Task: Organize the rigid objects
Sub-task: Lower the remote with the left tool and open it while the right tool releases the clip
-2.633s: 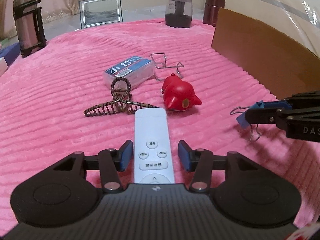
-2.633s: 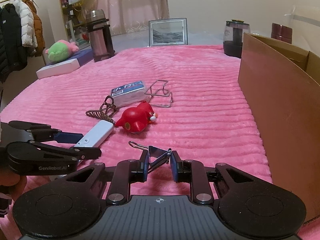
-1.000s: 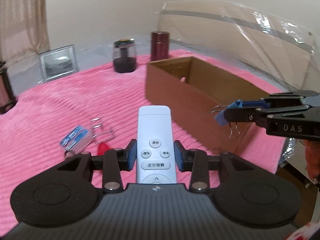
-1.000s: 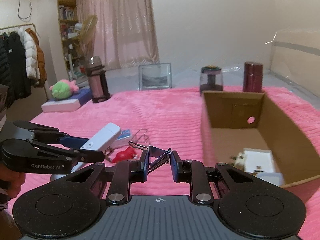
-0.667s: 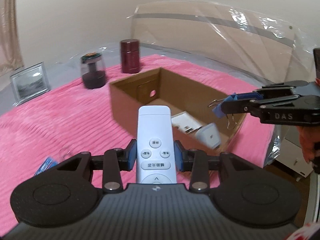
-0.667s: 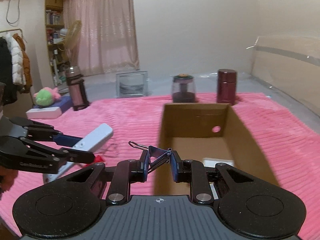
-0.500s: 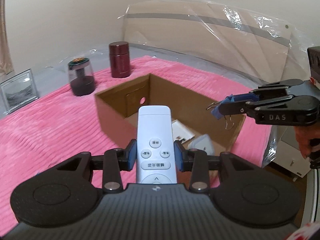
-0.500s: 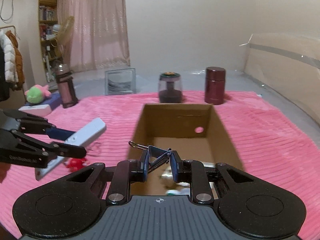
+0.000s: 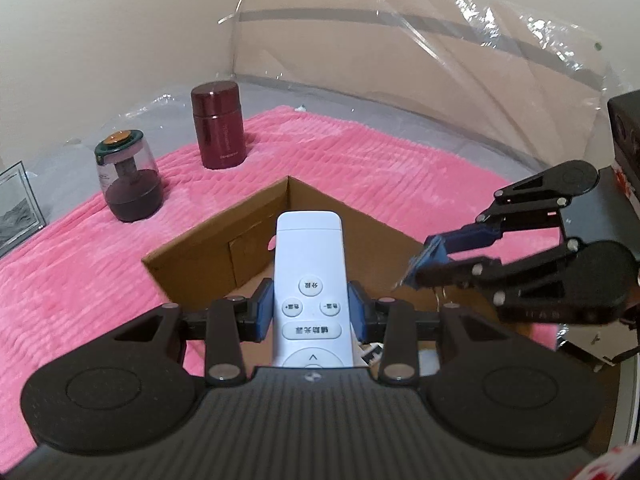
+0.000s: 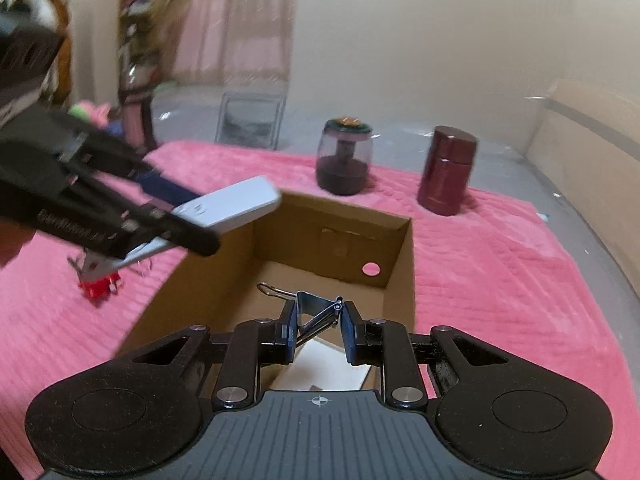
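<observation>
My left gripper (image 9: 311, 310) is shut on a white remote control (image 9: 310, 288) and holds it above the open cardboard box (image 9: 224, 240). It also shows in the right wrist view (image 10: 176, 220) with the remote (image 10: 232, 204) over the box's left wall. My right gripper (image 10: 318, 330) is shut on a blue binder clip (image 10: 314, 316) above the box (image 10: 394, 248). It shows in the left wrist view (image 9: 424, 268) at the right. A white item (image 10: 328, 368) lies on the box floor.
A dark red canister (image 9: 218, 136) and a glass jar with a green lid (image 9: 128, 176) stand on the pink blanket (image 9: 80, 272) behind the box. A red toy (image 10: 94, 284) lies left of the box. A framed picture (image 10: 250, 120) stands at the back.
Both grippers have moved over the cardboard box with their loads still held. The box now lies directly beneath them and looks closer.
</observation>
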A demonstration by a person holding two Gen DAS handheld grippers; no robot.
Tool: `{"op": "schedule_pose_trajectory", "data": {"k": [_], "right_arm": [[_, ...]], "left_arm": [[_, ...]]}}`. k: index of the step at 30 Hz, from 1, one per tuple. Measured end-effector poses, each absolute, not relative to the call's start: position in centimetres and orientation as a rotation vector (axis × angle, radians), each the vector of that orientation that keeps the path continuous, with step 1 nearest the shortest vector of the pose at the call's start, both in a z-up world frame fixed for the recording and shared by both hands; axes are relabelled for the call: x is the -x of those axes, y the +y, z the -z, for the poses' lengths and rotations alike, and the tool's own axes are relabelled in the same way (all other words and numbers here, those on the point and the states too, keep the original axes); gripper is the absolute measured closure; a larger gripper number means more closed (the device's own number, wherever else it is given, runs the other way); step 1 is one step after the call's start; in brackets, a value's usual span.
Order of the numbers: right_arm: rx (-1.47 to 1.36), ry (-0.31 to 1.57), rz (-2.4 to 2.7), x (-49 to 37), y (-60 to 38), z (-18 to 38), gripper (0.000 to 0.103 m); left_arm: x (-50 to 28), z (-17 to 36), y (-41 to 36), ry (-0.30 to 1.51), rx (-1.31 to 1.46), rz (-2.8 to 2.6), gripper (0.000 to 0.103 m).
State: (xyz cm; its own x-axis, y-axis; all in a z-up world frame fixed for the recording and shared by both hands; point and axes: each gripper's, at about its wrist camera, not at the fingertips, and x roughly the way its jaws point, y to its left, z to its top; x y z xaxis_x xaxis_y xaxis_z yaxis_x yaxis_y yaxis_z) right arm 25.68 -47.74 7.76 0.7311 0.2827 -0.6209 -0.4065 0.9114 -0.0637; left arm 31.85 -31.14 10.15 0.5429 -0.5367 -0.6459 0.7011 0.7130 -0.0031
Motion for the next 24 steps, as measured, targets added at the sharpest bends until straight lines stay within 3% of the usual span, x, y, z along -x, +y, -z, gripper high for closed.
{"op": "schedule_pose_trajectory", "data": {"k": [24], "right_arm": [[0.58,0.847,-0.564,-38.1,-46.1,-0.8,0.084]], "left_arm": [[-42.6,-2.4,-35.1,0.885,-0.359,0.626,0.07]]}}
